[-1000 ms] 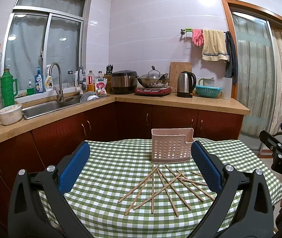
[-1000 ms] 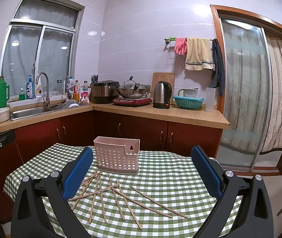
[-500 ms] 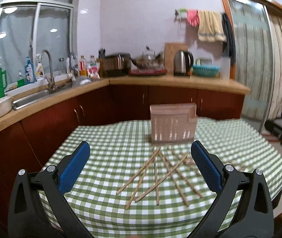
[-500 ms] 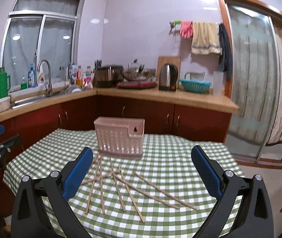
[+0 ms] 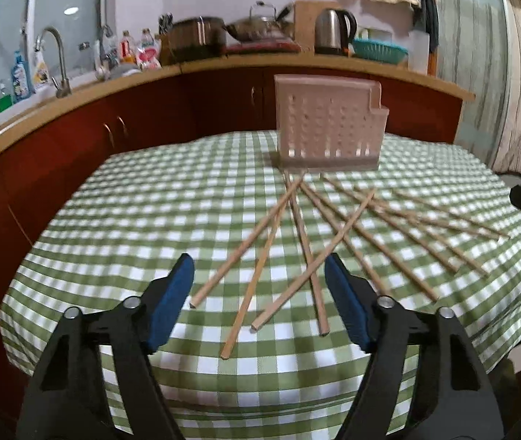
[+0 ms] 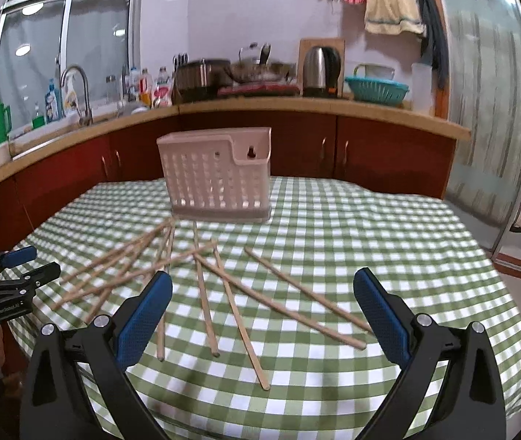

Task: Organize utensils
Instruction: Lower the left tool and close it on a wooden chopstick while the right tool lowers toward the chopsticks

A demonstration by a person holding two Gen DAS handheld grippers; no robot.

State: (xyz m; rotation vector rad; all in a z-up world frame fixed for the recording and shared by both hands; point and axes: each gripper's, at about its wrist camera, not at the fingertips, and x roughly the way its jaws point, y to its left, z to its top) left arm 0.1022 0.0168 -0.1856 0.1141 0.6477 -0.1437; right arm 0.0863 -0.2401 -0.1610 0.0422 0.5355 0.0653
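- Starting count: I see nothing sorted yet. The pink holder (image 5: pixel 328 128) stands upright on the checked tablecloth (image 5: pixel 143 220), and no stick shows above its rim in either view.
- Left of the holder's front: a fan of chopsticks (image 5: pixel 256 242) lies crossed on the cloth, far ends bunched just before the holder's base, near ends spread toward me.
- My left gripper (image 5: pixel 258 275) hangs over those near ends. Its jaws are closing, roughly two-thirds apart, with three or four stick ends lying between and below the pads; nothing is pinched that I can see.
- Right of the holder's front: more sticks lie loose, including one long chopstick (image 6: pixel 304 293) off on its own.
- My right gripper (image 6: pixel 262 304) sits above that group, jaws spread wide, holding nothing.
- Judgement: the task is at its opening step. Every stick remains to be lifted and stood in the holder; the first pick looks to fall to the left side.
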